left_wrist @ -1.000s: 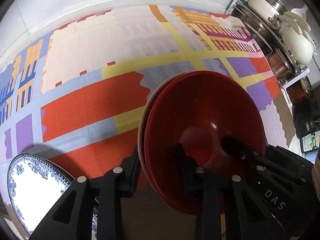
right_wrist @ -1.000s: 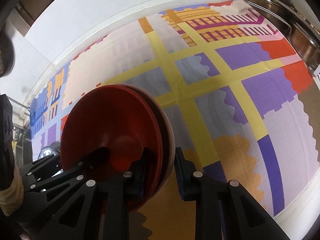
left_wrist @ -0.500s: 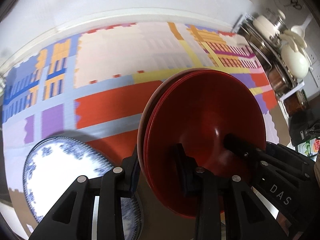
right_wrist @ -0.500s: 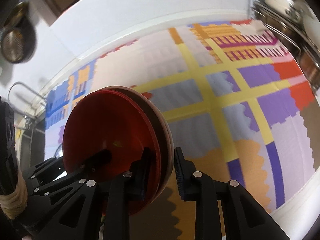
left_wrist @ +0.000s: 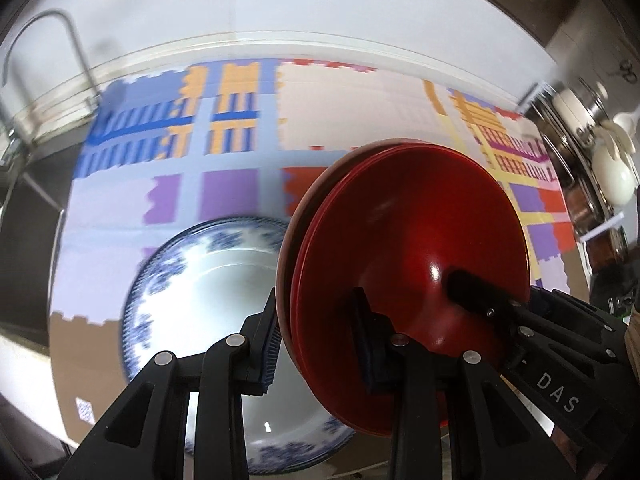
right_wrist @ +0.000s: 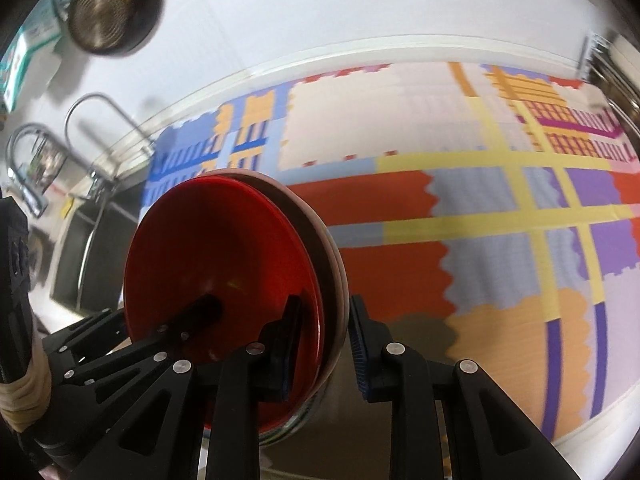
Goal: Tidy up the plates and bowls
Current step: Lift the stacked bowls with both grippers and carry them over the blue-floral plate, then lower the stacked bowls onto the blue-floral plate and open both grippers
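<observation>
Both of your grippers clamp one stack of red bowls [left_wrist: 408, 240] by its rim: your left gripper [left_wrist: 316, 344] pinches one edge, your right gripper [right_wrist: 324, 344] the opposite edge. You hold the stack tilted in the air above the blue-and-white plate [left_wrist: 208, 288] on the patterned cloth [right_wrist: 500, 216].

Both claws are matte black plastic with triangular cut-outs and silver screw heads: the left claw [left_wrist: 320, 344], ribbed blue-edged pads; the right claw [right_wrist: 324, 344], white "DAS" lettering.
</observation>
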Motion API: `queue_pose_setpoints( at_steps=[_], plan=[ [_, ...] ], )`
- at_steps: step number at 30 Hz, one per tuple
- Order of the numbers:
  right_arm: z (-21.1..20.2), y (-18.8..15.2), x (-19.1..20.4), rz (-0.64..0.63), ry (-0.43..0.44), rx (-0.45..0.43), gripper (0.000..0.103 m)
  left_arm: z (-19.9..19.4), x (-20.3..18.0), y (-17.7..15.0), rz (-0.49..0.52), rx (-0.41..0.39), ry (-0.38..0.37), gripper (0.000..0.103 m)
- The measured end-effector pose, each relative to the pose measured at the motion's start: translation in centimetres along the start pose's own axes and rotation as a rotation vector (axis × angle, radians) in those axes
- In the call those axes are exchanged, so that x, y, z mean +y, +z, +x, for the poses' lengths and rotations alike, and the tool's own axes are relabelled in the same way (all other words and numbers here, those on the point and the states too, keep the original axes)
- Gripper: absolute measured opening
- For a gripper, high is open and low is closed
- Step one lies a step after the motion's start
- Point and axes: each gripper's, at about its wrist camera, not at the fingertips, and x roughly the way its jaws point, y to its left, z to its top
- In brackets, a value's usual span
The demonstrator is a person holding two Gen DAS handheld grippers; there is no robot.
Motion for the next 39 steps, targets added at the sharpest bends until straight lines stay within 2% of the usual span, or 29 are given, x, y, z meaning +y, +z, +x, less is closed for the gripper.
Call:
queue_pose_setpoints(
  at_steps=[7, 16, 31, 39],
  plan=[
    [1.4, -1.1, 3.7, -0.048, 0.033, 0.056, 0.025, -1.0, 3.7, -1.5, -0.059, 0.002, 0.033, 0.032],
    [3.0, -2.3, 6.3, -0.064, 0.043, 0.109, 0.025, -0.9, 7.0, -3.0, -0.098, 0.039, 0.052, 0.032],
    [5.1, -3.1, 6.9, -0.032, 0.018, 0.194, 0.027, 1.0, 8.7, -3.5, -0.102, 0.118, 0.025, 0.032],
    [5.3, -2.6, 6.7, -0.027, 0.023, 0.18, 0.027, 1.8, 9.0, -3.2, -0.098, 0.137, 0.015, 0.032]
  ],
)
